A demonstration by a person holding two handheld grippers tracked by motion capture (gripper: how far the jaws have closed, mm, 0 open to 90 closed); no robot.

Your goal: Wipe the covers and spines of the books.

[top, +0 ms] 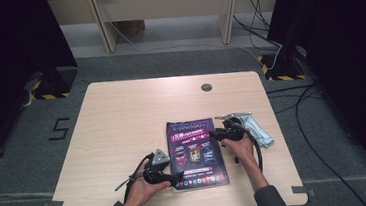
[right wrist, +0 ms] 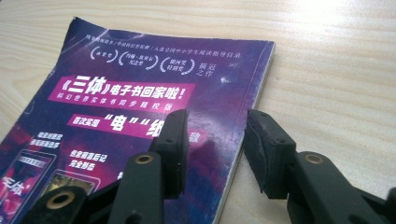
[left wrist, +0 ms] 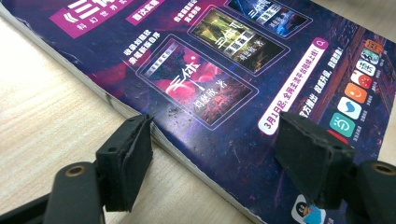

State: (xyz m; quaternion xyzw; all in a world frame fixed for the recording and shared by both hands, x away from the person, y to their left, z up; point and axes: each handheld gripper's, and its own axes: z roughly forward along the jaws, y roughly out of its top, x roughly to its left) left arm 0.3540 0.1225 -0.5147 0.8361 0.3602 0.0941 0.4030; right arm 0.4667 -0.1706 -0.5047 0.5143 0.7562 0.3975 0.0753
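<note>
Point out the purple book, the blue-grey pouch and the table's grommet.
purple book [top: 196, 152], high view, middle of its cover.
blue-grey pouch [top: 260, 132], high view, its middle.
grommet [top: 206, 87], high view, its round cap.

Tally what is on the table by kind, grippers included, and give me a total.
Purple magazine: 1
Pale blue packet, beside the right gripper: 1
Hand-held grippers, left gripper and right gripper: 2
Round grey cap set in the table: 1
Total: 5
</note>
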